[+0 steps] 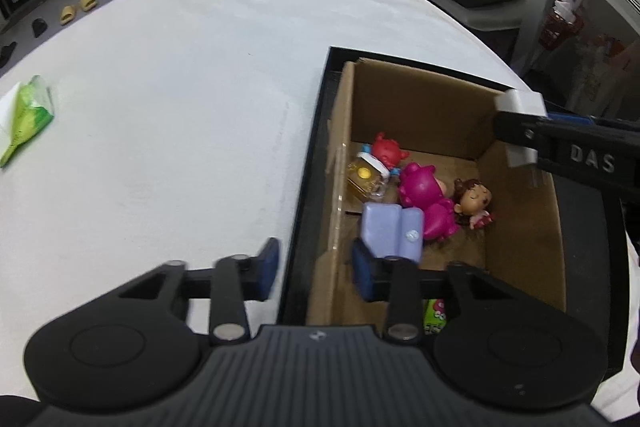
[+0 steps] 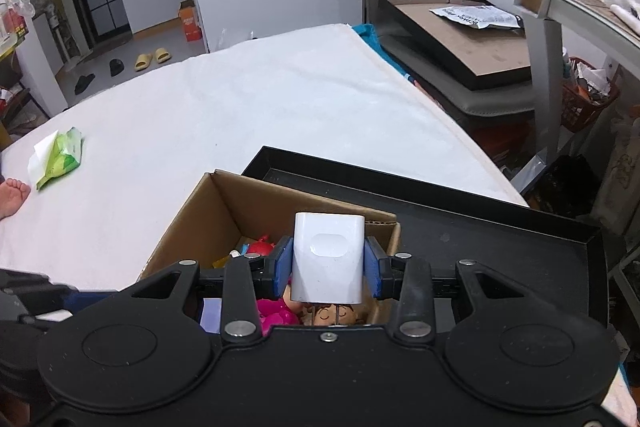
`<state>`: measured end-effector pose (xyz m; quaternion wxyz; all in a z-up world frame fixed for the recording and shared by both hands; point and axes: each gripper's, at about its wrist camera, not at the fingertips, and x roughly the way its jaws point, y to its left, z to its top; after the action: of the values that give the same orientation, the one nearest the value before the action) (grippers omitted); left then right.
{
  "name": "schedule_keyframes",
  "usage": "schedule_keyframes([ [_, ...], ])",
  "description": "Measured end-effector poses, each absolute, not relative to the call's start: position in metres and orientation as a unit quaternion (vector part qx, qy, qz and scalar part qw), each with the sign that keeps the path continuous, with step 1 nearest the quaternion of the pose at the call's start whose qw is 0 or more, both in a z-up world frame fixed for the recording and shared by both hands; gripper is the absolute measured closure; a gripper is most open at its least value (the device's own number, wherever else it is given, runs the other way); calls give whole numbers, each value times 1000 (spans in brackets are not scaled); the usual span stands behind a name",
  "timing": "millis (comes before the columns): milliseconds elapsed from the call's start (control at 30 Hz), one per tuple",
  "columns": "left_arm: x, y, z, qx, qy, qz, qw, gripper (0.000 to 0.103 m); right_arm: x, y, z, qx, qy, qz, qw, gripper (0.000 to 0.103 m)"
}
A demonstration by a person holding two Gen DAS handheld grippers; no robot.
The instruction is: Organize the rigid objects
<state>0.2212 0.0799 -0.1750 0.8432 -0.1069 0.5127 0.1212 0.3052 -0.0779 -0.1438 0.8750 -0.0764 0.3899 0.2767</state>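
Right gripper [image 2: 327, 267] clamps the white charger [image 2: 328, 259] above the cardboard box [image 1: 416, 107]; left gripper [image 1: 316, 269] gapes empty (released off-centre, it could strike the doll [image 1: 474, 201]).

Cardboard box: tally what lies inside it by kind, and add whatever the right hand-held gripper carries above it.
Toy figures: 3 (red, magenta, brown-haired doll)
Clear yellow-capped item: 1
Lavender block: 1
Green packet, partly hidden: 1
White charger in the right hand-held gripper: 1
Total: 7
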Motion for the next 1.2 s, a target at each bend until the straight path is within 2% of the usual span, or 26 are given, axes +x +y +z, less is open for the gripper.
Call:
schedule_keyframes([
  [100, 223, 79, -177, -112, 516, 109, 842, 94, 307, -76, -147, -73, 392, 282, 873, 59],
  [167, 225, 75, -176, -106, 516, 103, 844, 94, 307, -77, -148, -72, 394, 280, 873, 55],
  [367, 223, 75, -174, -111, 516, 106, 842, 94, 315, -94, -142, -38, 396, 261, 880, 55],
  [500, 225, 74, -173, -107, 518, 109, 842, 94, 316, -111, -135, -16, 391, 246, 887, 49],
  [1133, 229, 63, -176, -62, 514, 133, 845, 94, 278, -172, -137, 30, 401, 199, 894, 45],
  [1200, 229, 60, -176, -53, 513, 134, 846, 94, 270, -179, -136, 42, 399, 199, 894, 40],
])
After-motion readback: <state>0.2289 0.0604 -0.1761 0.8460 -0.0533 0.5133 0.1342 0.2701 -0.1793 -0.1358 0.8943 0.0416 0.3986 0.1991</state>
